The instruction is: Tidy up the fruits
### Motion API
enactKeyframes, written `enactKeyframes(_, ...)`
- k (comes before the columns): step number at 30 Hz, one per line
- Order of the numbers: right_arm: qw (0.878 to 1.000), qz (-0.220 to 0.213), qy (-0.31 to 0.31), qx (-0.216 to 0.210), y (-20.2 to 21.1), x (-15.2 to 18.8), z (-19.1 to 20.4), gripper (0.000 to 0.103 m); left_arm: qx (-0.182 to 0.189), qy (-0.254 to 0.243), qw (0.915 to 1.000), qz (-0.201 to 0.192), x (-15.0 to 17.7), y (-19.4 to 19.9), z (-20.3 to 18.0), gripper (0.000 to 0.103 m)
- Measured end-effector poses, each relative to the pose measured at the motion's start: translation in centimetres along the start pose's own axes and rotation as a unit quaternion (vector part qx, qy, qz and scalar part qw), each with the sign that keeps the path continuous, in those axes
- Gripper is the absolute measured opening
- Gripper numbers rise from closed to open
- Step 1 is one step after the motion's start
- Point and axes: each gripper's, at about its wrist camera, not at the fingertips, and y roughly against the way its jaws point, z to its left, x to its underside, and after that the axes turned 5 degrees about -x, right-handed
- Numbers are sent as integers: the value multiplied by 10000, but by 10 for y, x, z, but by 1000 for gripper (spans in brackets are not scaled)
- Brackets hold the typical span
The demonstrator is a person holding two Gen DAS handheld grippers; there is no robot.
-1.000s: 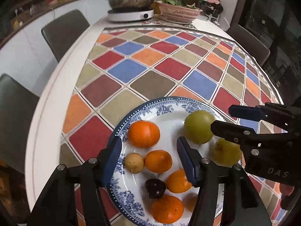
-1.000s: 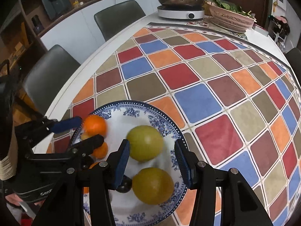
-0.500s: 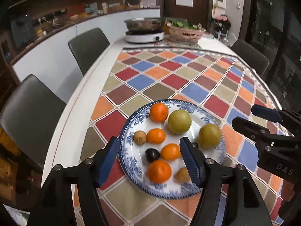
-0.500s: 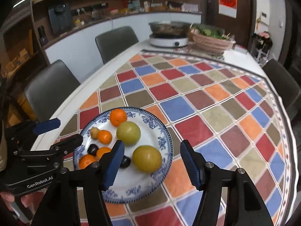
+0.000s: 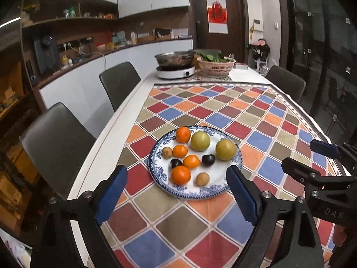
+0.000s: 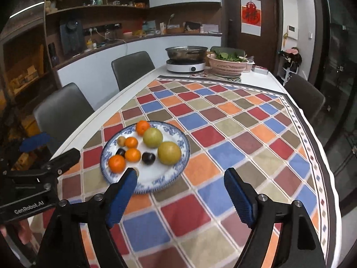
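Observation:
A blue-and-white plate (image 5: 223,191) sits on the checked tablecloth near the table's left edge; it also shows in the right wrist view (image 6: 181,172). On it lie several oranges (image 5: 181,174), two yellow-green round fruits (image 5: 225,150), two dark plums (image 5: 208,159) and two small brown fruits (image 5: 202,179). My left gripper (image 5: 176,195) is open and empty, held back above the plate's near rim. My right gripper (image 6: 179,195) is open and empty, above the cloth to the right of the plate. Each gripper shows at the edge of the other's view.
A white induction cooker with a steel pot (image 5: 175,67) and a pink basket of greens (image 5: 216,65) stand at the table's far end. Grey chairs (image 5: 55,140) line the left side and another (image 5: 286,82) the far right. The tablecloth (image 5: 234,111) covers the middle.
Both grippers have pulled up and back from the plate, which now looks much smaller and farther. Both stay open and empty. The fruits rest on the plate.

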Motion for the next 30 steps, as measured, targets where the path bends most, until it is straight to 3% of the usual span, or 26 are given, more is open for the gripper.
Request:
enactKeyframes(11,9985,-457,-107,265,70,52,5,81,2,46,9994,-332,39,66,-8,101)
enactKeyframes(16,9973,-654,-169,295,91,70,6,87,9,53,9989,-466,48,82,-12,103)
enactKeyframes(30,9956,-799,-64,494,102,96,9,87,112,123,9987,-483,73,89,-13,103)
